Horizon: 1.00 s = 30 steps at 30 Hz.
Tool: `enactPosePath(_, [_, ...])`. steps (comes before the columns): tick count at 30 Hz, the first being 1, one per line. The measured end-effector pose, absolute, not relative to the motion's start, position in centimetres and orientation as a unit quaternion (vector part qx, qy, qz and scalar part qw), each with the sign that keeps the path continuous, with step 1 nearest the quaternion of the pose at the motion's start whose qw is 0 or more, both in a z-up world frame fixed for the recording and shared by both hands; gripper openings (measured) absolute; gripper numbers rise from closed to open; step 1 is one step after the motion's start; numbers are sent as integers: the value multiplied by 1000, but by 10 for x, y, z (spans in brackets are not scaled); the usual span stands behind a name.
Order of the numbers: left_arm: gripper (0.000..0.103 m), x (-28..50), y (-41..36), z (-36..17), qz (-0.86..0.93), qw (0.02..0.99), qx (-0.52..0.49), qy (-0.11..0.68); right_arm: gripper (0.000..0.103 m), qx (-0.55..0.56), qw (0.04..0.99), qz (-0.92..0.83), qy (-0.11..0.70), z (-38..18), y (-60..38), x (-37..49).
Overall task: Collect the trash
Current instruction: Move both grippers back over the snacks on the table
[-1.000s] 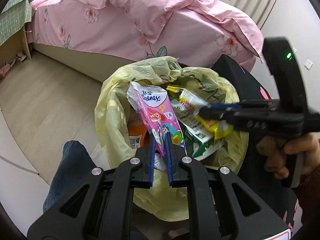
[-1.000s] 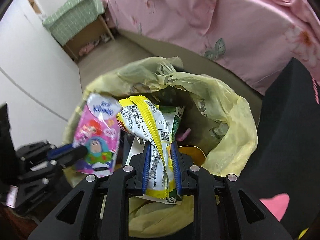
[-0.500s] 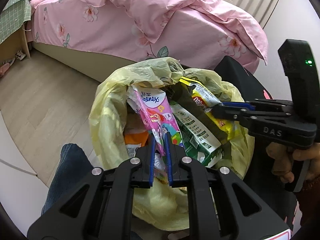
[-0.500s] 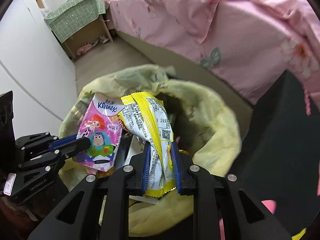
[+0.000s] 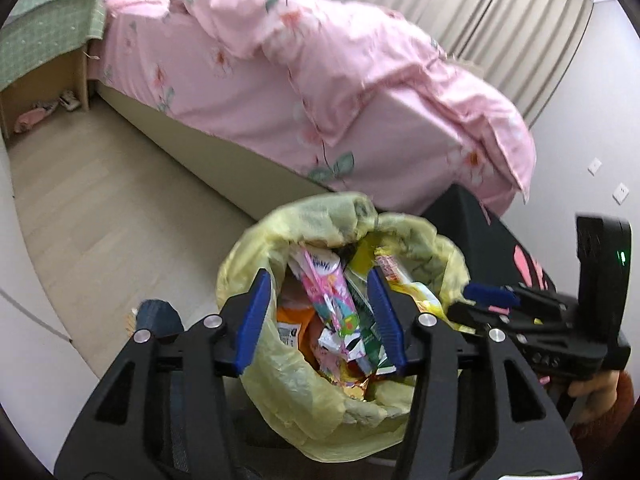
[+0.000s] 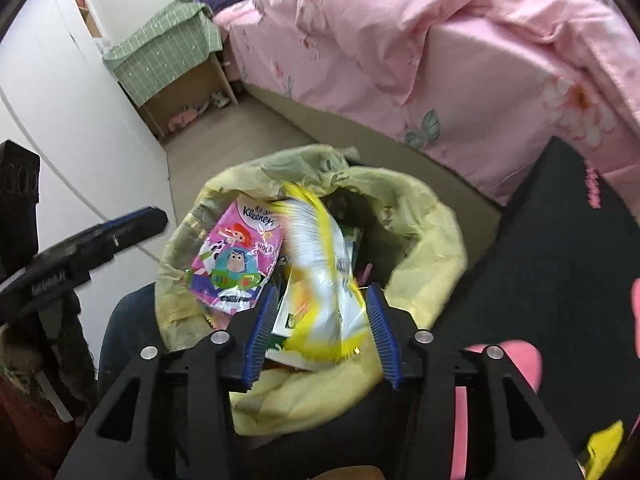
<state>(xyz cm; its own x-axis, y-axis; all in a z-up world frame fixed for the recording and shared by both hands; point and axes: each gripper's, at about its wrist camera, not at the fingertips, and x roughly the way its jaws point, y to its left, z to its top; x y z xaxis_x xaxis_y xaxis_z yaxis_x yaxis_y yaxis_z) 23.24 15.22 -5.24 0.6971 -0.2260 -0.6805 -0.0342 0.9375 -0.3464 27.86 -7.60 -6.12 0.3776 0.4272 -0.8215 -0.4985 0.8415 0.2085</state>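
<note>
Both wrappers lay in the yellow bin bag (image 5: pixel 280 364) — the pink tissue pack (image 6: pixel 234 258) and the blurred, perhaps still dropping, yellow wrapper (image 6: pixel 324 280); left gripper (image 5: pixel 320 320) and right gripper (image 6: pixel 320 324) gaped, holding nothing; little looked left.

Pink-quilted bed (image 5: pixel 320 92) on pale floor (image 5: pixel 112 208)
</note>
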Motion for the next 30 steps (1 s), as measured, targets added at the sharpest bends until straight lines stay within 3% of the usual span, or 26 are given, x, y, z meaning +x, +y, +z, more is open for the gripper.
enactPosePath(7, [54,212,128,-27,-58,916,-166,360,47,0,869,266,418,-24,-129,227])
enactPosePath(18, [58,183,-9,-15,-212,910,-74,347,48,-9,919,111,379,-13,-270,127])
enactPosePath(30, [58,168,-146,-27,-328,868,21,374,48,33,924,6,381,-53,-377,95])
